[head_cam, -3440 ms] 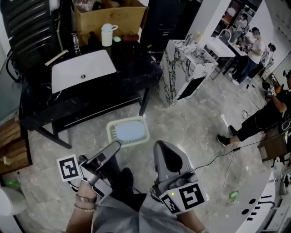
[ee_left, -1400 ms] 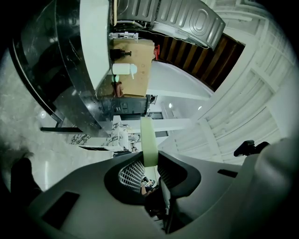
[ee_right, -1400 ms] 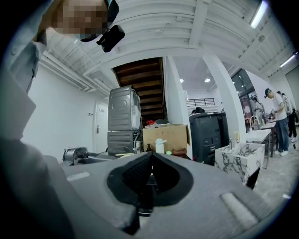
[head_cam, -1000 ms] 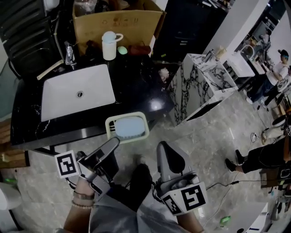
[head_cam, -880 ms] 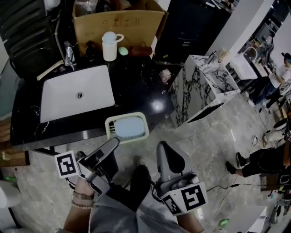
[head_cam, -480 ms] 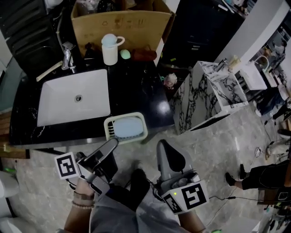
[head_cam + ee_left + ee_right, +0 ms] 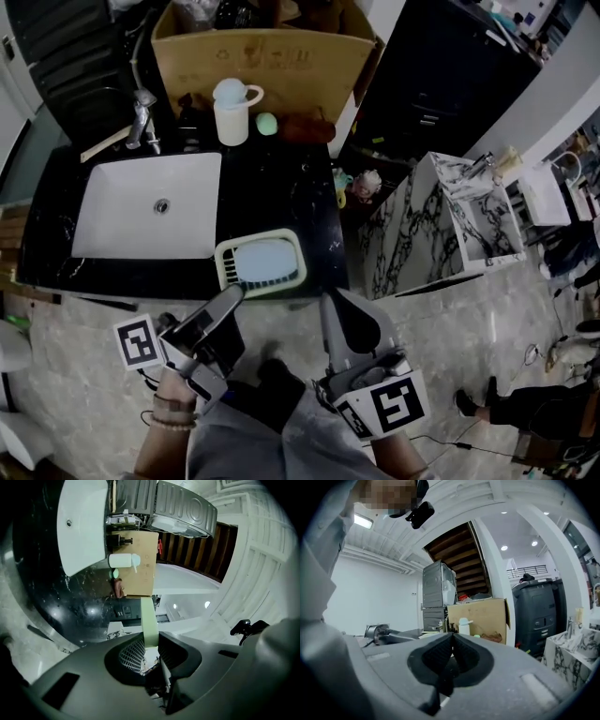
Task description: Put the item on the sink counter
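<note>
**Grip and position.** The left gripper was closed on the near rim of the item, a pale green tray with a blue insert. In the left gripper view that rim appeared only as a thin green strip pinched between the jaws. The right gripper was fully closed with nothing in it and was held level beside the left. In the head view the tray overlapped the front edge of the sink counter, between the white basin and the front right corner.

**Risks.**
- The hold was on one thin rim only, so the tray's weight hung out ahead of the jaws. A tilt of the hand could swing it down or slip the rim free.
- Part of the tray appeared to lie off the front edge. If released there, it would likely tip to the floor.
- The blue insert looked loose and might slide out.

**Not established.**
- No view showed whether the tray's underside touched the counter or hung above it.
- What the blue insert was could not be determined.
- The tray's body was cut off in the left gripper view.
</note>
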Motion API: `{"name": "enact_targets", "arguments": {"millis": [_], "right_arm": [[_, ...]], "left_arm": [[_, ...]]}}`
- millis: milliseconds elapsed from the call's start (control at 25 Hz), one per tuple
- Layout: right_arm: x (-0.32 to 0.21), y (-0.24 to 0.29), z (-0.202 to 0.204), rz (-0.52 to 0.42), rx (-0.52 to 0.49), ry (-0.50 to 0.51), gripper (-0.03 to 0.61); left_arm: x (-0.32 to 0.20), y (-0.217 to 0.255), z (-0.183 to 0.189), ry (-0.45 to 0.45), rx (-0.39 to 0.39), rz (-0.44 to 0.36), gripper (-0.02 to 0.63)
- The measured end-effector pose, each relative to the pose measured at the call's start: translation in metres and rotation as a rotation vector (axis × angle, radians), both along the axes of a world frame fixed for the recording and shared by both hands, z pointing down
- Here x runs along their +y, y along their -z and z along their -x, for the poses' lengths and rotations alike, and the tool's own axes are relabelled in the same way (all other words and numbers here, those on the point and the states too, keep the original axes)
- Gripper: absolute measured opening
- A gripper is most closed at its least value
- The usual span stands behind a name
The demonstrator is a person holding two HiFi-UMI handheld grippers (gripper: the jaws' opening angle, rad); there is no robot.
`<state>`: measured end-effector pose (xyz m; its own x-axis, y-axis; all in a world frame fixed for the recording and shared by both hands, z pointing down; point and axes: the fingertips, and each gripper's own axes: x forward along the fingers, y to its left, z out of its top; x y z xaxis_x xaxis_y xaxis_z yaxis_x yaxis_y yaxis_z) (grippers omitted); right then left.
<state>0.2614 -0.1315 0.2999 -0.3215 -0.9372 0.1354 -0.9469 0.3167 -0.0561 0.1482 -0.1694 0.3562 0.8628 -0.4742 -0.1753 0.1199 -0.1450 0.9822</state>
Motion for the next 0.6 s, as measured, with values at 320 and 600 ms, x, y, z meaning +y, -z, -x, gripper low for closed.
{"name": "enact_targets", "arguments": {"millis": [320,600], "right_arm": [[-0.02,-0.008,-0.011,-0.007,0.058,0.097,-0.003],[-0.023,-0.031,-0.007,0.051,0.219,0.139,-0.003]], "left_arm": [[-0.011,-0.001,-0.018,0.063,-0.013,0.001,0.087],[-0.009,-0.003,-0.023,0.081,-0.025,0.023,0.087]]}}
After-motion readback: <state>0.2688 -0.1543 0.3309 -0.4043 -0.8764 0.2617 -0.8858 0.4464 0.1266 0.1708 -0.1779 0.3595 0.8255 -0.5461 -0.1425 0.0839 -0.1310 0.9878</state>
